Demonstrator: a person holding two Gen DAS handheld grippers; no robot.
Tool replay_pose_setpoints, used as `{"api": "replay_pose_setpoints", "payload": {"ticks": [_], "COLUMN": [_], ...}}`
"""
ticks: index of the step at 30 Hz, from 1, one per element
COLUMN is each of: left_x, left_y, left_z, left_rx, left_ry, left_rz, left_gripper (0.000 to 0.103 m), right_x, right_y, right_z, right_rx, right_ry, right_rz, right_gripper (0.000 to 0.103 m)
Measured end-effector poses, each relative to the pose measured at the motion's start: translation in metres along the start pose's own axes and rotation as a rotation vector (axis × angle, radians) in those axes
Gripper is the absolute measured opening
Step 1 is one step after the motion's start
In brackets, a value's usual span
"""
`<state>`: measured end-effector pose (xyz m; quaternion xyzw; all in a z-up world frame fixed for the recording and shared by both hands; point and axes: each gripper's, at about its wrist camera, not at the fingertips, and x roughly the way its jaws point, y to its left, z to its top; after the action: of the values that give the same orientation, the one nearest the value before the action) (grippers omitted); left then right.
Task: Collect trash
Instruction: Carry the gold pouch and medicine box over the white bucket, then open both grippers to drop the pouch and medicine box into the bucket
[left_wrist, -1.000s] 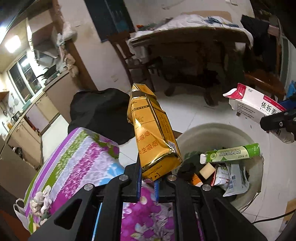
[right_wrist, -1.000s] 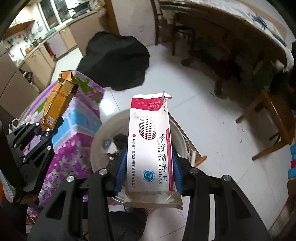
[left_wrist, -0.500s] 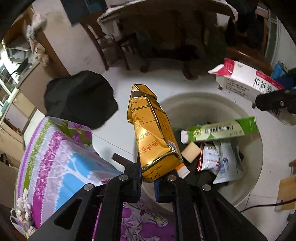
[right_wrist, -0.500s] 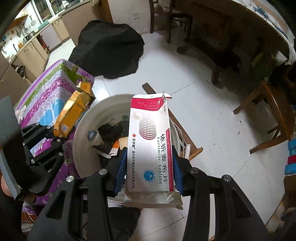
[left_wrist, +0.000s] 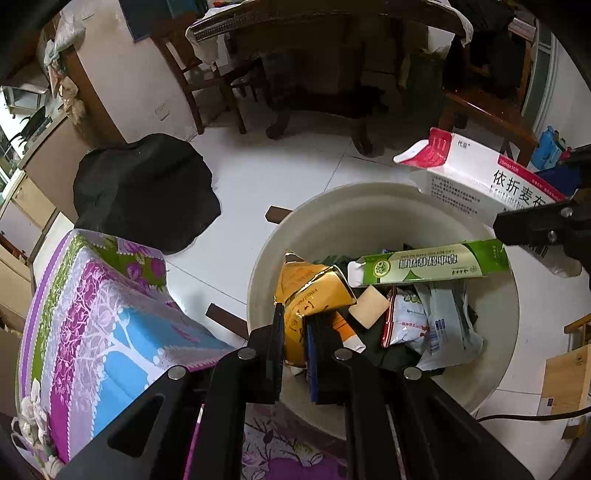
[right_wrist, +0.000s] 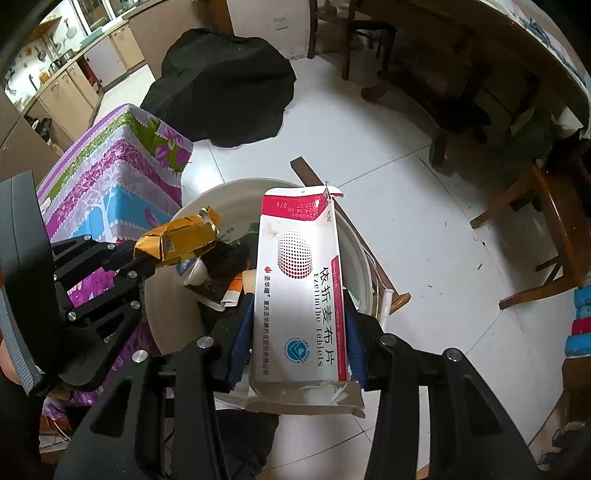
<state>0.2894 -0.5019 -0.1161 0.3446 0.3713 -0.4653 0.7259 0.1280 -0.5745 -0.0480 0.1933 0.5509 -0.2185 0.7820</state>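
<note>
Trash already fills much of the round cream plastic bin on the white tiled floor: a long green-and-white toothpaste carton lies across the top, with white printed sachets and a small tan block under it, so a good part of the collecting looks done.

Two more pieces are about to go in. The left gripper is clenched on the lower end of a crumpled gold foil cigarette pack, which hangs inside the bin's near-left rim, over the heap; from the right wrist view that pack sits just above the rim on the side nearest the flower-printed purple and blue cloth-covered stool. The right gripper grasps a flattened white and red tablet box by its two long edges, torn flap at the bottom, and holds it over the bin's right rim, pointing steeply down.

What remains, as I judge it, is to let both pieces drop. Whether other litter waits elsewhere cannot be told; the floor around the black cloth heap shows only small specks.
</note>
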Motion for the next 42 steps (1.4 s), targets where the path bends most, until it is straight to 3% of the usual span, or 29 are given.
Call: {"api": "replay_pose_setpoints", "payload": {"ticks": [6,7,9,19,25,30,32,42], "left_x": [-0.004,-0.004,0.000,-0.002,-0.006,-0.016,-0.018,-0.032], "left_y": [-0.001,-0.002,-0.003,0.005,-0.002,-0.006,-0.005,0.001], "left_z": [0.006,0.005,0.004,-0.002,-0.005,-0.001,-0.001,-0.013], "left_rx": [0.012,0.032,0.055,0.028,0.039,0.043,0.038,0.005], "left_ry": [-0.020,-0.033,-0.017,-0.012,-0.016,-0.054,-0.061,-0.086], "left_rz": [-0.016,-0.014,0.013,0.036,-0.001,-0.016,-0.018,-0.008], "left_gripper": [0.011,0.011,0.014,0.016,0.016,0.038,0.042,0.043], "right_x": [0.000,0.001,0.003,0.002,0.001,0.000,-0.001,0.002], "right_y": [0.005,0.005,0.004,-0.002,0.006,0.004,0.002,0.003], "right_z": [0.004,0.004,0.003,-0.001,-0.004,-0.006,-0.007,-0.010], "right_rx": [-0.019,-0.027,-0.025,-0.019,-0.033,-0.027,-0.022,-0.022], "right_ry": [0.006,0.008,-0.003,-0.001,-0.002,-0.005,-0.005,-0.003], "right_rz": [0.007,0.007,-0.012,-0.017,-0.023,-0.027,-0.027,-0.021], "right_gripper": [0.048,0.058,0.068,0.068,0.068,0.068,0.068,0.068]}}
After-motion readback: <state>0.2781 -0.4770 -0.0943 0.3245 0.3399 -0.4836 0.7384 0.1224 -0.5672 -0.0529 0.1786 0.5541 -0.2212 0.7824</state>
